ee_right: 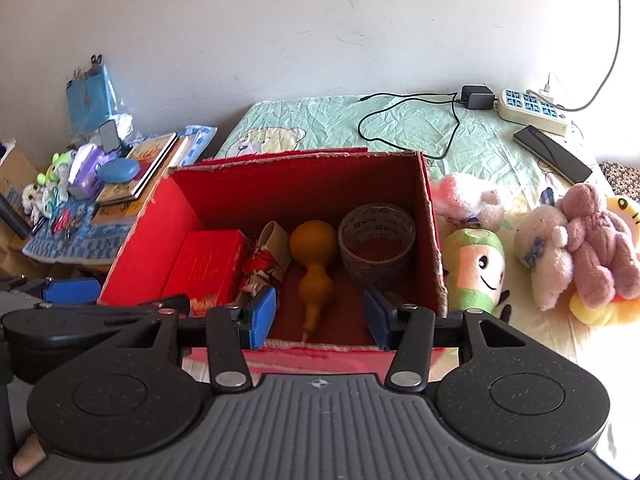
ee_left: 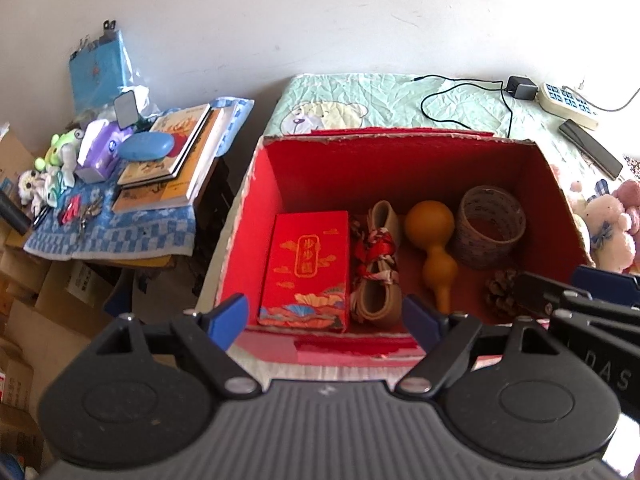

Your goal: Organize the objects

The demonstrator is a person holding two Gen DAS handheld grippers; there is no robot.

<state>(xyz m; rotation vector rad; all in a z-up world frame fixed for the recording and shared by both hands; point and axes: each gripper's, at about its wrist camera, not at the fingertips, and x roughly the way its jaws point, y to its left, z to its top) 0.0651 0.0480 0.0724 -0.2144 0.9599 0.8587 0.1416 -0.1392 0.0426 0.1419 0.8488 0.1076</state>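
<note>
both tongs stand wide apart with nothing gripped. the left gripper (ee_left: 324, 320) hangs over the near edge of the red box (ee_left: 260, 200), its blue pads clear of everything, the red packet showing in the gap between them. the right gripper (ee_right: 320, 314) hovers just beside it over the same near wall, its pads either side of the gourd below, touching nothing.

the box sits on a green quilted bed cover (ee_right: 320, 120) and is open at the top. inside, in a row from left to right: a red packet (ee_left: 306, 268) with gold print lying flat, a folded tan strap (ee_left: 380, 264) bound with red and white cord, an orange-brown gourd (ee_left: 430, 248) with its stem toward the near wall, and a roll of tape (ee_left: 490, 226) standing on its edge face. a pine cone (ee_left: 502, 292) lies in the near right corner.

plush toys (ee_right: 560, 252) crowd the bed just right of the box; a power strip (ee_right: 532, 110), charger cable (ee_right: 400, 120) and a dark phone (ee_right: 552, 154) lie farther back. a cluttered side table (ee_left: 120, 232) with books stands apart to the left.
</note>
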